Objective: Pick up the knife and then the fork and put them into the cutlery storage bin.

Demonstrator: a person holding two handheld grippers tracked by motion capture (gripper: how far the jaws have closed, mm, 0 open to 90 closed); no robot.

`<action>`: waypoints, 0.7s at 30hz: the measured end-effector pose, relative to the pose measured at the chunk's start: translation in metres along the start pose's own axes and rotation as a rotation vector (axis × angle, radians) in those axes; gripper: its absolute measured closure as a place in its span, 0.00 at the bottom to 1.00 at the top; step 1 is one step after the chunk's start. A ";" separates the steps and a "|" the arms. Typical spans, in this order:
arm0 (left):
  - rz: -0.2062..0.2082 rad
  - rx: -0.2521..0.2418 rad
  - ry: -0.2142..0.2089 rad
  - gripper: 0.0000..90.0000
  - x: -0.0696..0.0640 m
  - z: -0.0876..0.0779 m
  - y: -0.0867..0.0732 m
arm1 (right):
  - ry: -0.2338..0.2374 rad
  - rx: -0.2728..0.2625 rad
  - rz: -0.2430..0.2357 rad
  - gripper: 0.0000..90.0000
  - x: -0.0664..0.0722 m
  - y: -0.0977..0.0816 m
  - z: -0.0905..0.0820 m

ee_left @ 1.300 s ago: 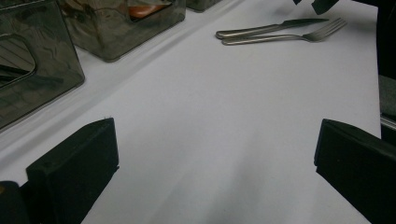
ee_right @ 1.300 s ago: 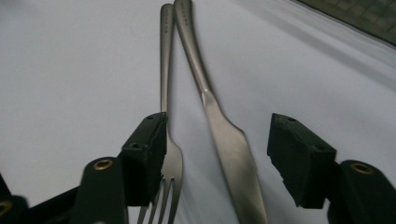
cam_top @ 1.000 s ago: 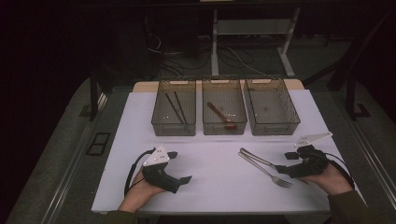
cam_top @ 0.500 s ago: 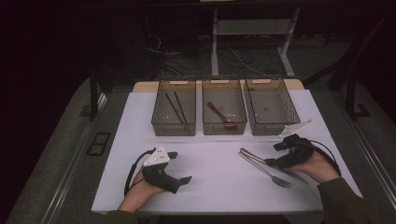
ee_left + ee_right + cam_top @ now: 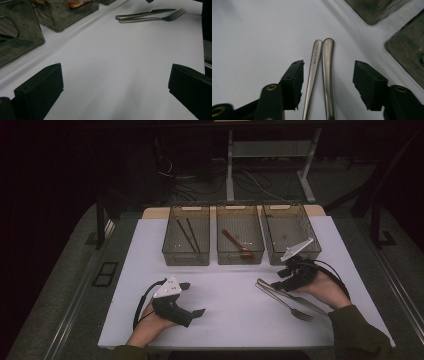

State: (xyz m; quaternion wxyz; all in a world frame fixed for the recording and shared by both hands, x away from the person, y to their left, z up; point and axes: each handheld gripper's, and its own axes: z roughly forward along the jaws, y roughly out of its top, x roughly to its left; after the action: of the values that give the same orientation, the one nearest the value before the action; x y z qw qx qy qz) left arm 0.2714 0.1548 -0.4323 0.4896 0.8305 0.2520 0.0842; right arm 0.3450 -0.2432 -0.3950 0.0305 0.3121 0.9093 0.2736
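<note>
My right gripper (image 5: 327,85): jaws spread, empty, straddling both handles of fork (image 5: 312,75) and knife (image 5: 328,75), long axes between jaws. Left gripper (image 5: 192,312) wide, idle.

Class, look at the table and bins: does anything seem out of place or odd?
A fork and knife lie loose on the table, outside the three bins; the right bin looks empty. The right gripper, open, straddles their handles.

Bare table (image 5: 235,290) mid-front; three bins (image 5: 240,237) block back; fork (image 5: 287,299), knife (image 5: 295,296) right.
</note>
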 end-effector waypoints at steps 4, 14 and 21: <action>0.001 -0.001 0.000 0.00 0.000 0.000 0.000 | -0.015 0.065 -0.022 0.59 0.003 -0.003 0.004; 0.002 0.005 0.000 0.00 0.000 0.000 0.000 | -0.036 0.169 -0.066 0.74 0.005 -0.010 0.007; 0.005 0.007 0.001 0.00 0.000 0.000 0.000 | -0.064 0.248 -0.104 0.80 0.006 -0.012 0.015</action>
State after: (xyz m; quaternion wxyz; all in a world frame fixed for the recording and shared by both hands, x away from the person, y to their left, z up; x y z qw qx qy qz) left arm 0.2714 0.1545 -0.4324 0.4863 0.8329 0.2504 0.0847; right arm 0.3370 -0.2409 -0.4134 0.0350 0.2745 0.9496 0.1472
